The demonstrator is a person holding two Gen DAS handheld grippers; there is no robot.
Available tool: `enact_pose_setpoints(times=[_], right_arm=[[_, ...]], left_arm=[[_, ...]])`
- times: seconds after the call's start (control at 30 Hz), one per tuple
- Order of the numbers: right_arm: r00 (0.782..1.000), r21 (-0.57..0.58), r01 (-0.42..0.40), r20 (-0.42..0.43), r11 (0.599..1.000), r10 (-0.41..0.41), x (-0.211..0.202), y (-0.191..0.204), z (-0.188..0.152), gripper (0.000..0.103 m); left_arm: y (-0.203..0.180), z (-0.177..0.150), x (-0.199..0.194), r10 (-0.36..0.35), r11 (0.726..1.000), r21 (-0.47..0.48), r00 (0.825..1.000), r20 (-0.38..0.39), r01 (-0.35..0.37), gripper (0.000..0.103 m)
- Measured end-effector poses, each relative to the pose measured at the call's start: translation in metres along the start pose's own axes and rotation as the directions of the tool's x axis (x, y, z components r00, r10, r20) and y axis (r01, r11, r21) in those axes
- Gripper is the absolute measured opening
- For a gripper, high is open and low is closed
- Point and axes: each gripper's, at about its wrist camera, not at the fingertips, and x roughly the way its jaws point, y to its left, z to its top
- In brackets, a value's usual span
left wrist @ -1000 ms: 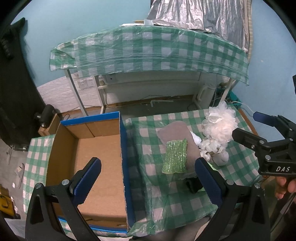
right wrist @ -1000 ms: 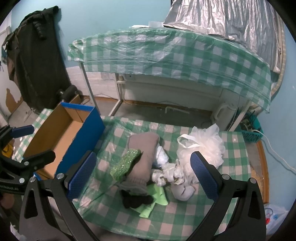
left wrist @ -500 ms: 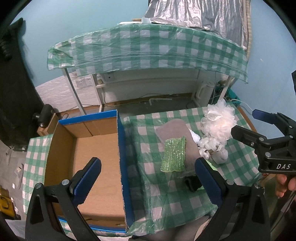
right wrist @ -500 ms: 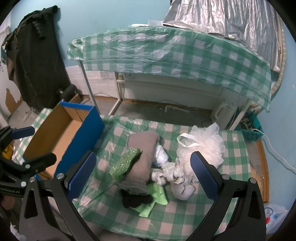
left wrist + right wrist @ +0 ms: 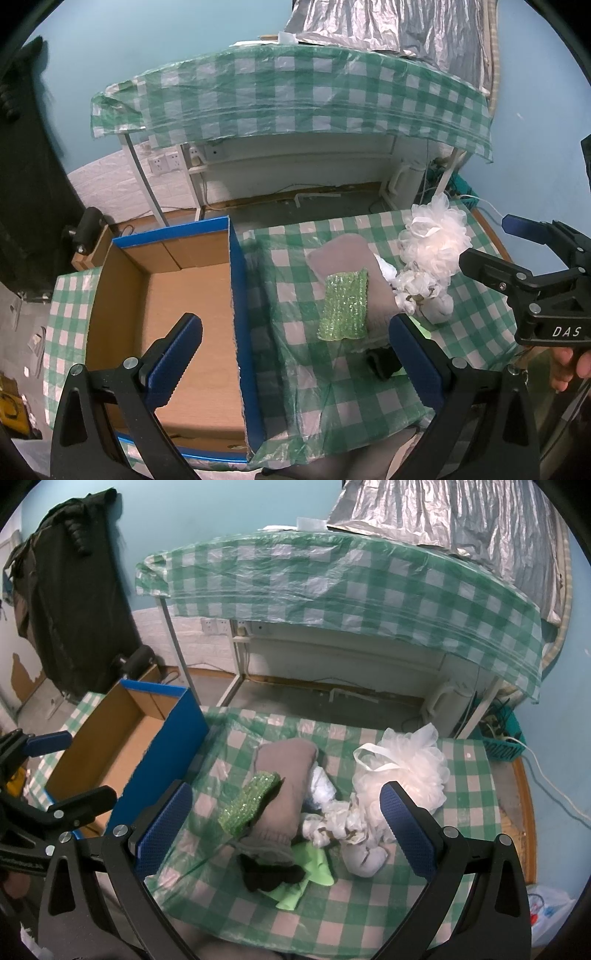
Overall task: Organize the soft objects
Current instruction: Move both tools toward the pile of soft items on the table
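A pile of soft things lies on the small checked table [image 5: 369, 915]: a grey sock [image 5: 284, 775] with a glittery green sponge [image 5: 249, 803] leaning on it, a white mesh bath pouf [image 5: 410, 768], crumpled white plastic [image 5: 340, 819], a pale rolled sock [image 5: 364, 858], a black cloth [image 5: 271, 875] and a light green cloth [image 5: 310, 875]. The sponge [image 5: 345, 308] and pouf [image 5: 437, 236] also show in the left wrist view. My left gripper [image 5: 295, 354] hangs open above the box wall. My right gripper [image 5: 284, 823] is open above the pile, holding nothing.
An open cardboard box [image 5: 162, 295] with blue outer walls stands left of the pile, nothing inside. Behind is a larger table under a checked plastic cover [image 5: 332, 583], with silver foil at the back. A dark coat [image 5: 74, 602] hangs at the left. A hand [image 5: 569, 365] holds the right tool.
Both views have shifted only slightly; the left gripper drifted a little, so the box and pile sit a touch further left. Both grippers stay open and the objects have not moved.
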Motion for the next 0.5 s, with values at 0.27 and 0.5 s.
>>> enact_pose_setpoints(times=[0.27, 0.5], right_arm=[[1.000, 0.007, 0.010, -0.006, 1.000, -0.010, 0.0001, -0.0045, -0.0058, 0.101], [1.000, 0.006, 0.014, -0.021, 1.000, -0.013, -0.0001, -0.0063, -0.0046, 0.101]], left_arm=[[-0.0004, -0.0013, 0.0032, -0.009, 1.000, -0.006, 1.000, -0.008, 0.009, 0.102], [-0.0036, -0.0017, 0.0058, -0.008, 1.000, 0.006, 1.000, -0.017, 0.008, 0.102]])
